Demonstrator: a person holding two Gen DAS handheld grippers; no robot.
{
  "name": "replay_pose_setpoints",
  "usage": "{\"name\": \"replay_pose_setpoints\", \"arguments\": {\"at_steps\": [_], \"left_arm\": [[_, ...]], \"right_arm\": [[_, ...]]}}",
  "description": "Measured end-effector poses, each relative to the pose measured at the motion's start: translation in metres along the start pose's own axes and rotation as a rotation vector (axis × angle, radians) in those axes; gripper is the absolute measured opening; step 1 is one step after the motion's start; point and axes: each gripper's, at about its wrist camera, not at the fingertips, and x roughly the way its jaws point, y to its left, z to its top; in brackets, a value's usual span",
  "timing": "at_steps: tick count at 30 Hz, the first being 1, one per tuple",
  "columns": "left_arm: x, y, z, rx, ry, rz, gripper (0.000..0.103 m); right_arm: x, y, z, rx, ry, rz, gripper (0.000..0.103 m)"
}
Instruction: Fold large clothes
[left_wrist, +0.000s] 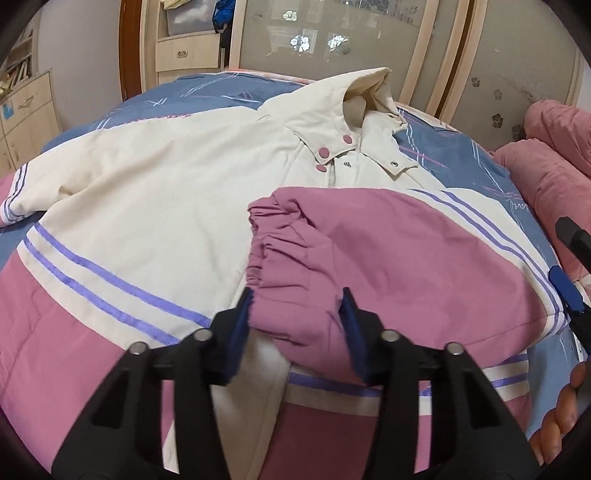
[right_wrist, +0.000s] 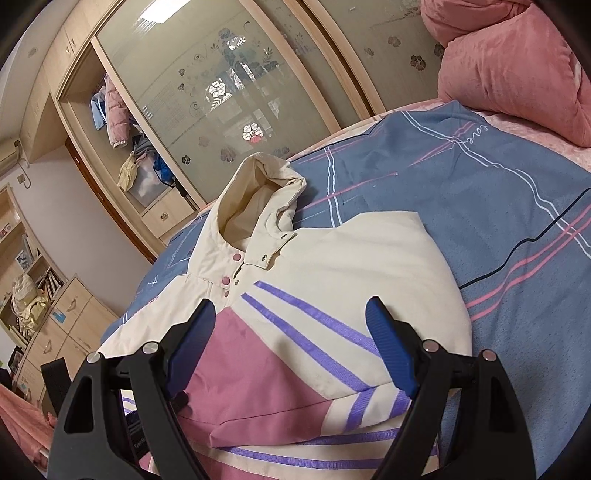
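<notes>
The jacket (left_wrist: 155, 206) lies face up on the bed, spread over the blue striped bedspread (right_wrist: 498, 221), hood (right_wrist: 258, 192) pointing toward the wardrobe doors (right_wrist: 240, 74) — a cream top, pink lower half, purple stripes between. One sleeve (left_wrist: 369, 251) is folded in across the chest, its gathered pink cuff (left_wrist: 273, 243) sitting just below the snap buttons. That looks deliberate: the sleeve comes inward first so the body can be narrowed into a tidy rectangle.

The left gripper (left_wrist: 297, 314) sits at the near edge of that cuff with its jaws partly open, a blue pad on either side of the fabric; whether it pinches the cloth or only brackets it, I cannot tell. The right gripper (right_wrist: 291, 354) hovers over the folded shoulder where the sleeve turns, jaws spread wide and holding nothing — I take it as standing ready to pin or smooth the crease.

The other sleeve (left_wrist: 26, 192) is stretched out flat toward the far side, not yet folded. Pink pillows (right_wrist: 509, 70) are heaped at the head of the bed, well apart from the work.
</notes>
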Motion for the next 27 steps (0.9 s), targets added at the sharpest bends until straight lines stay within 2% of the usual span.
{"name": "replay_pose_setpoints", "arguments": {"at_steps": [4, 8, 10, 13, 15, 17, 20, 22, 23, 24, 27], "left_arm": [[-0.007, 0.01, 0.0, -0.034, -0.037, 0.011, 0.039], [-0.017, 0.035, 0.017, -0.113, -0.123, 0.091, 0.039], [-0.02, 0.047, 0.023, -0.143, -0.129, 0.119, 0.039], [-0.012, 0.056, 0.023, -0.156, -0.094, 0.134, 0.042], [0.0, 0.052, 0.014, -0.117, -0.065, 0.152, 0.048], [0.006, 0.05, 0.004, -0.094, -0.1, 0.156, 0.056], [0.018, 0.058, -0.007, -0.128, -0.116, 0.106, 0.062], [0.02, 0.063, -0.009, -0.148, -0.118, 0.08, 0.066], [0.021, 0.065, -0.009, -0.151, -0.112, 0.064, 0.07], [0.022, 0.065, -0.01, -0.149, -0.109, 0.054, 0.073], [0.026, 0.062, -0.011, -0.129, -0.109, 0.051, 0.079]], "right_arm": [[0.0, 0.001, -0.001, -0.008, 0.0, -0.007, 0.084], [0.0, 0.002, -0.001, -0.013, 0.0, -0.011, 0.084], [0.0, 0.003, -0.001, -0.017, 0.0, -0.013, 0.084], [0.004, 0.005, -0.002, -0.023, 0.011, -0.018, 0.084], [0.007, 0.008, -0.004, -0.035, 0.025, -0.036, 0.084], [0.008, 0.016, -0.007, -0.069, 0.028, -0.048, 0.084], [0.009, 0.033, -0.015, -0.161, 0.039, -0.043, 0.084], [0.015, 0.042, -0.021, -0.203, 0.073, -0.017, 0.095], [0.022, 0.047, -0.026, -0.222, 0.101, -0.018, 0.096], [0.028, 0.048, -0.029, -0.232, 0.118, -0.04, 0.096], [0.05, 0.049, -0.04, -0.266, 0.158, -0.22, 0.096]]}}
